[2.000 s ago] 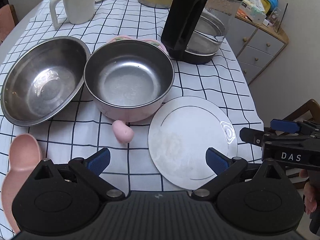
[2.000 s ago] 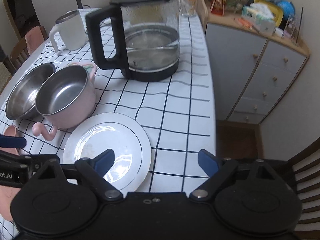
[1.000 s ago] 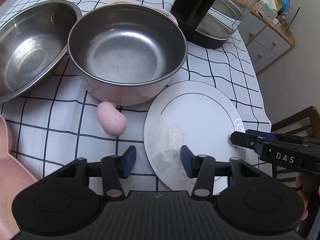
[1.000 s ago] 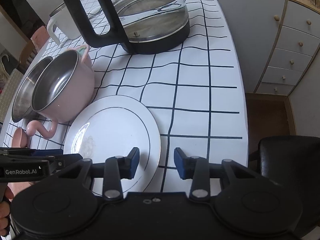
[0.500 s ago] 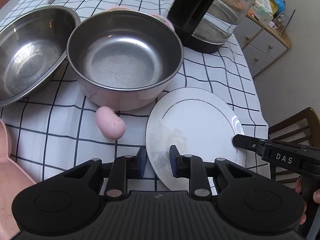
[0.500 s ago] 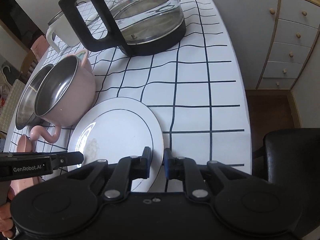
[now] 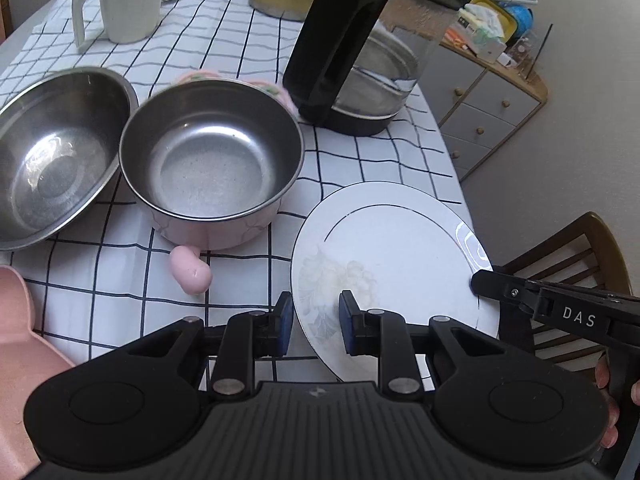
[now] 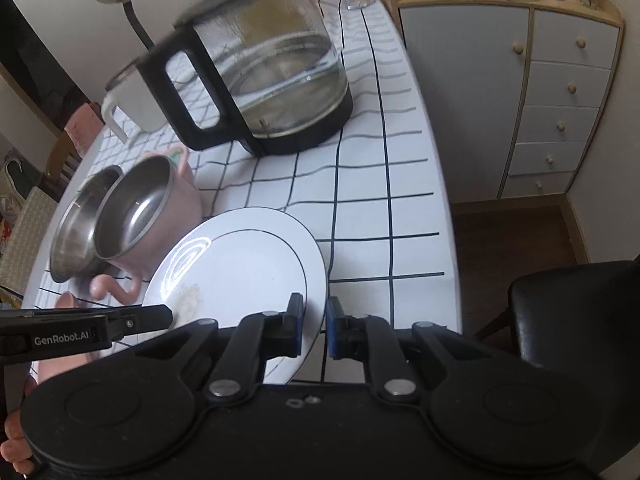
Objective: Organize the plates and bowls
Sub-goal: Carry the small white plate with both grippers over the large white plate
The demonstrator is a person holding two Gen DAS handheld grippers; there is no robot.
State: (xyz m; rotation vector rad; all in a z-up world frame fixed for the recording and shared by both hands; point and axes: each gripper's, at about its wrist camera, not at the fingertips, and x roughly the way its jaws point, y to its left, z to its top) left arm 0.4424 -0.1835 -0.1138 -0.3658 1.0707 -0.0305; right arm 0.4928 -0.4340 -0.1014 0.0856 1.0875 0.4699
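Note:
A white plate [image 7: 396, 256] with a thin dark ring is held off the checked tablecloth, tilted. My left gripper [image 7: 314, 326] is shut on its near left rim. My right gripper [image 8: 314, 330] is shut on its near right rim [image 8: 240, 276]; it shows in the left wrist view [image 7: 480, 282] at the plate's right edge. A pink pot with a steel inside [image 7: 212, 168] stands just left of the plate. A steel bowl [image 7: 52, 152] sits further left, touching it.
A glass kettle with a black handle [image 7: 360, 60] stands behind the plate. A white mug [image 7: 120, 0] is at the back left. A pink object [image 7: 16, 320] lies at the near left. A wooden chair [image 7: 568, 264] and a black seat [image 8: 568, 312] stand past the table's right edge.
Both grippers closed on the plate's near rim. The plate has since risen off the cloth and tilted, and both views have pulled back and up.

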